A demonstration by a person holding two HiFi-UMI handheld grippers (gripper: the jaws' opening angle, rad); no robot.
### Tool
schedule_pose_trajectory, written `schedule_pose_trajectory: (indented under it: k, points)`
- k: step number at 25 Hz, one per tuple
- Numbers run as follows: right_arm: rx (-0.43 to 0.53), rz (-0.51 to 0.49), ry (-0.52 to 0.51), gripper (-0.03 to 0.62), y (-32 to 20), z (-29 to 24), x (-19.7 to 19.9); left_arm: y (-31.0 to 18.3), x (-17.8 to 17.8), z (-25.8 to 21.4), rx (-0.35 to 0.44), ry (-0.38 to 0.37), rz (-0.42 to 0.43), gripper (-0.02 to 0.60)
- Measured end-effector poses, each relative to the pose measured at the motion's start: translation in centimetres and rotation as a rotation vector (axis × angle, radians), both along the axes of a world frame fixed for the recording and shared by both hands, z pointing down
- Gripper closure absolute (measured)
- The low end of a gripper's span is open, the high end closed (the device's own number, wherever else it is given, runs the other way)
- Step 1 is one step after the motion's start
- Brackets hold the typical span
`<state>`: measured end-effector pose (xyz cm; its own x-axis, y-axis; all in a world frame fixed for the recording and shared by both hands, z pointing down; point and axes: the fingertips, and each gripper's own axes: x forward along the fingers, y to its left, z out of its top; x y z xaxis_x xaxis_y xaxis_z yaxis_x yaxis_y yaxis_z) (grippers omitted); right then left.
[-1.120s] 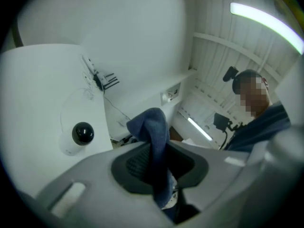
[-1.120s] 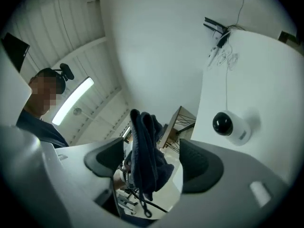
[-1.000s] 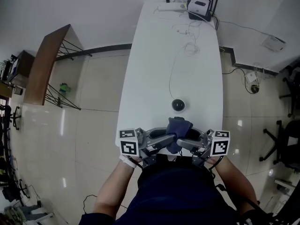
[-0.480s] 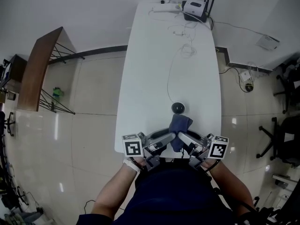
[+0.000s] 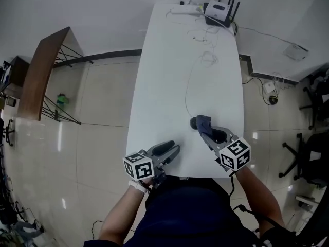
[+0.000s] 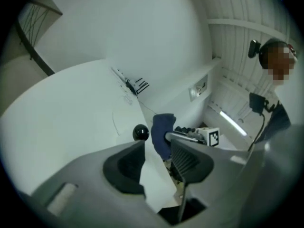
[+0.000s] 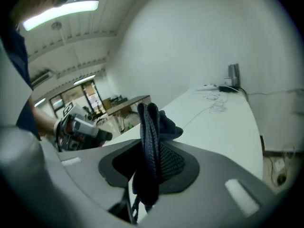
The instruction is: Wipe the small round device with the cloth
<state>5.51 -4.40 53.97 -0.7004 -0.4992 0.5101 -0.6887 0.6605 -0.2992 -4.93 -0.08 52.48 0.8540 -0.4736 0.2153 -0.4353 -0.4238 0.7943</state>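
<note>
Small round device [image 5: 194,122], black and domed, sits on the white surface [image 5: 164,76] toward its near end, right of centre. Dark blue cloth [image 5: 204,123] bunched right against the device's right side, covering that edge in the head view; left gripper view shows the device [image 6: 140,132] just left of the hanging cloth [image 6: 163,131]. Right claw [image 5: 205,130] reaches in from the near right, closing, pads pinching the cloth; in the right gripper view the folded cloth [image 7: 150,146] stands upright between the pads of the right claw [image 7: 148,163], a loose end drooping below. Left claw [image 5: 171,149] low over the near edge of the surface, well apart from the device, jaws spread but closing; in its own view the left claw [image 6: 157,151] has only bare surface between the jaws. Thin white cable [image 5: 187,86] curves away from the device toward the far end, where a router [image 5: 218,6] with dark antennas stands. Wooden side table [image 5: 43,71] on the tiled floor [image 5: 97,107] to the left
</note>
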Motion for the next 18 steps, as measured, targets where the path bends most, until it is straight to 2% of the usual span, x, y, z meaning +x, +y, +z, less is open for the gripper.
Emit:
schedule_pose_trajectory:
  k: [2, 6, 8, 10, 12, 14, 16, 18]
  points:
    - [0.078, -0.167, 0.153, 0.493, 1.7, 1.6, -2.9, 0.1, -0.4, 0.4, 0.007, -0.034, -0.022, 0.417]
    - [0.253, -0.419, 0.617, 0.496, 3.1, 6.5, -5.0, 0.5, -0.6, 1.1, 0.004, -0.078, -0.034, 0.425]
    - [0.28, -0.506, 0.759, 0.496, 3.7, 9.1, -5.2, 0.8, -0.6, 1.3, -0.001, -0.087, -0.034, 0.428]
    - [0.307, -0.561, 0.849, 0.496, 3.8, 10.9, -5.1, 0.8, -0.6, 1.5, -0.007, -0.088, -0.039, 0.43]
    - [0.333, -0.574, 0.89, 0.496, 3.5, 11.4, -4.8, 0.7, -0.4, 1.6, -0.011, -0.088, -0.044, 0.431]
    - [0.336, -0.55, 0.86, 0.496, 3.3, 10.2, -4.6, 0.6, -0.2, 1.5, -0.01, -0.088, -0.044, 0.433]
    - [0.321, -0.487, 0.762, 0.496, 3.0, 7.5, -4.7, 0.5, -0.2, 1.3, -0.007, -0.088, -0.043, 0.433]
    - [0.293, -0.387, 0.62, 0.496, 2.2, 3.8, -4.4, 0.2, -0.2, 1.3, -0.004, -0.086, -0.045, 0.436]
